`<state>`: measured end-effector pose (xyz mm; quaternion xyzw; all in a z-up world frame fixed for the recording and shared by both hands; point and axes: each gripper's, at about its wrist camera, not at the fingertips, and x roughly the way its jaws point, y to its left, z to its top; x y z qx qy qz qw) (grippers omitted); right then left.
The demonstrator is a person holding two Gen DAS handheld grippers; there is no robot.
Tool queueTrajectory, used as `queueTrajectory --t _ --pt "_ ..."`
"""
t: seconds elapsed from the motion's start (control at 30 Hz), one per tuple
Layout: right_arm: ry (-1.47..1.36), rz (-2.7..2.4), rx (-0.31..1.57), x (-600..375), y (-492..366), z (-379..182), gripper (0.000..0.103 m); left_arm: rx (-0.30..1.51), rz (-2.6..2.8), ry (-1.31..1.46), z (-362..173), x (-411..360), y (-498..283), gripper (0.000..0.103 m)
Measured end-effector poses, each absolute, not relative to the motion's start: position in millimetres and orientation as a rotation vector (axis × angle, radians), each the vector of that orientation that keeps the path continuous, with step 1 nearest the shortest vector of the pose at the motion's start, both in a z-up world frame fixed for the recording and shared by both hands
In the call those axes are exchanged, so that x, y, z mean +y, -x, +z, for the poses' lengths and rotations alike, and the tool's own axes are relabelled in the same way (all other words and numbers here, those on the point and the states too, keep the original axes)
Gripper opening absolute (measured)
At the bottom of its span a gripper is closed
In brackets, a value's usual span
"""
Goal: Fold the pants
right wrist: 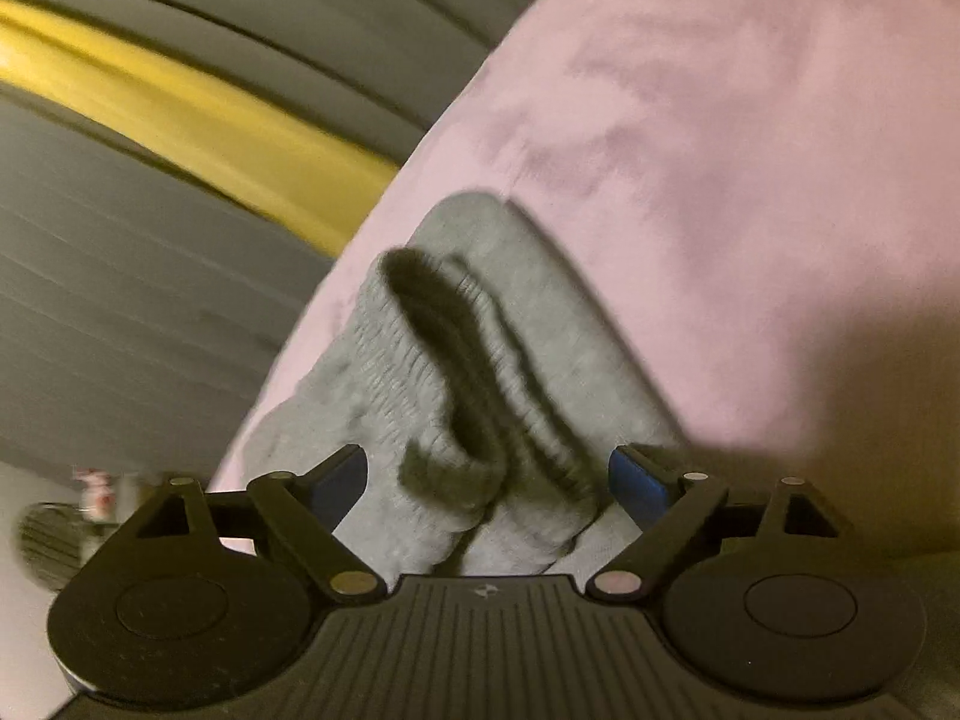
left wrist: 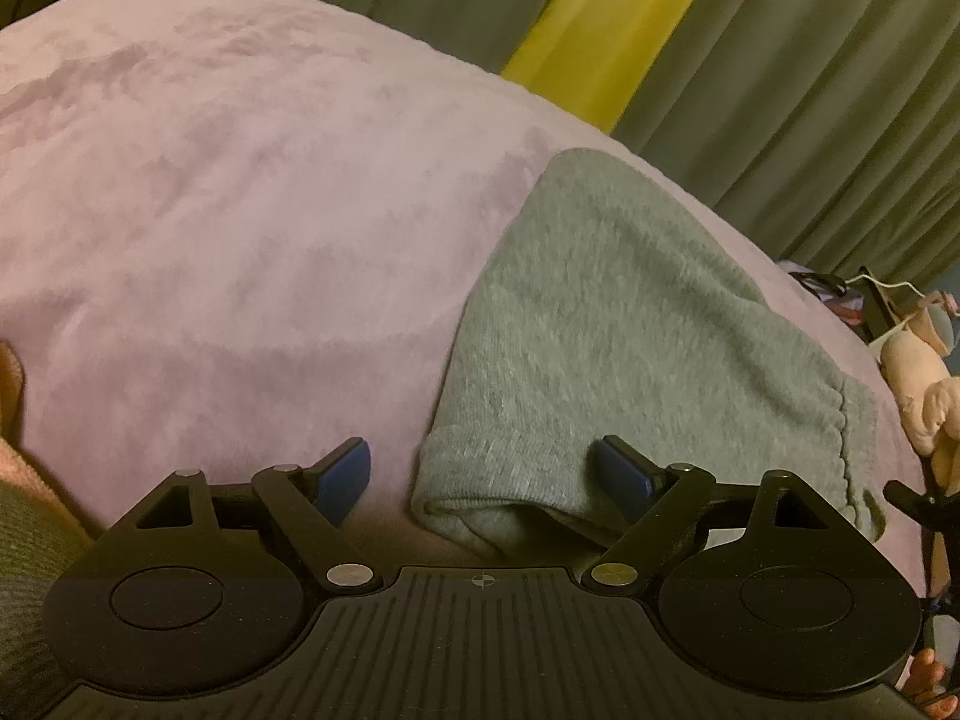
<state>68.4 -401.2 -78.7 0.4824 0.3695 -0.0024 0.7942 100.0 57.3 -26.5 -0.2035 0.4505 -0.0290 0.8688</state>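
Left wrist view: the left gripper hangs with its blue-padded jaws spread wide, gripping nothing. The folded grey pants lie on a pink fleece blanket, ahead and toward the right jaw, a folded corner reaching between the jaws. Beyond the blanket hang grey-green curtains with a yellow strip between them. A pale stuffed toy lies at the far right.

Right wrist view: the right gripper also stands wide open, its pads clear of the cloth. The pants' ribbed cuffs lie stacked between the jaws, extending forward over the pink blanket. The blurred curtains and yellow strip fill the left side.
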Motion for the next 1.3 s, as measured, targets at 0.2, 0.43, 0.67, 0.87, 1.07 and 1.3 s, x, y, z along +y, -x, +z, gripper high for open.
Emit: queueTrajectory --t 0.2,0.43,0.67,0.87,1.07,1.3 --pt "-1.074 0.068 0.842 -400 -89 -97 0.096 0.948 -0.06 0.42 -27 55 -101 0.088" --pt "-1.034 0.122 0.852 -396 -108 -96 0.095 0.954 -0.054 0.422 -28 53 -102 0.089" --pt "-1.094 0.188 0.777 -401 -98 -89 0.053 0.961 -0.054 0.422 -30 52 -102 0.089" --pt "-1.111 0.204 0.856 -387 -126 -106 0.072 0.965 -0.054 0.415 -31 51 -101 0.089" --pt "-0.951 0.152 0.802 -360 -129 -70 0.045 0.958 -0.052 0.42 -31 51 -100 0.089" --pt "-0.919 0.165 0.651 -354 -116 -21 0.044 0.927 -0.063 0.456 -28 59 -94 0.089"
